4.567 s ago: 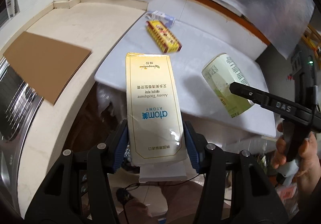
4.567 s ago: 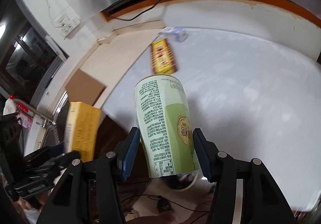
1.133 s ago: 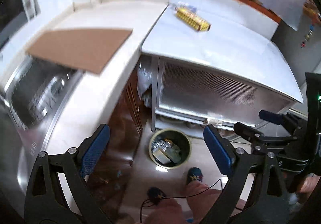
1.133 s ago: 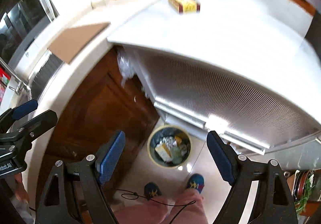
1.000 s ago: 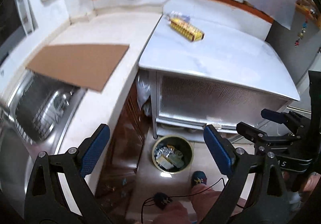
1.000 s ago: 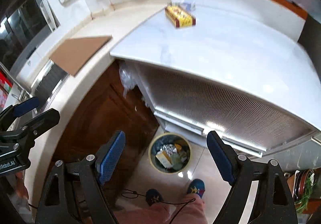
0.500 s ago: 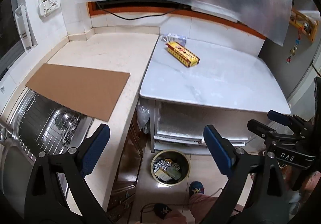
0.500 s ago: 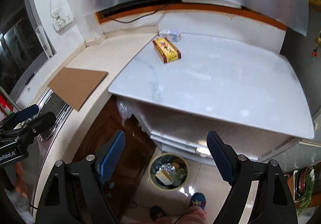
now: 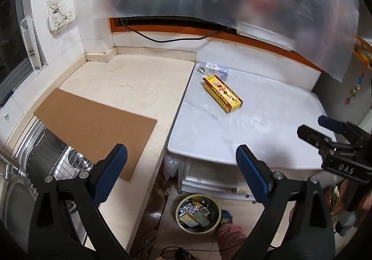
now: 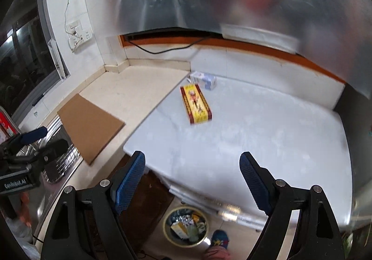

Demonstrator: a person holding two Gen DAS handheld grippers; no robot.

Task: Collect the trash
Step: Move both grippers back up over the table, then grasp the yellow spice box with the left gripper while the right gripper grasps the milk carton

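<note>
A yellow and red box [image 9: 222,93] lies on the white table [image 9: 267,125] near its far left corner, with a small white and blue carton [image 9: 212,69] just behind it; both show in the right wrist view, the box [image 10: 196,104] and the carton [image 10: 204,80]. A round bin [image 9: 197,213] with trash in it stands on the floor below the table's front edge, also in the right wrist view [image 10: 186,227]. My left gripper [image 9: 181,164] is open and empty, high above the floor. My right gripper [image 10: 193,171] is open and empty, over the table's front edge.
A cardboard sheet [image 9: 93,127] lies on the beige counter [image 9: 130,83], partly over a steel sink [image 9: 34,155]. A wall socket [image 9: 60,19] and a black cable [image 9: 162,37] are at the back. A foot [image 9: 226,217] stands beside the bin.
Both grippers have risen and tilted up from the bin toward the table and wall. Earlier they held a toothpaste box and a green can; both now are empty.
</note>
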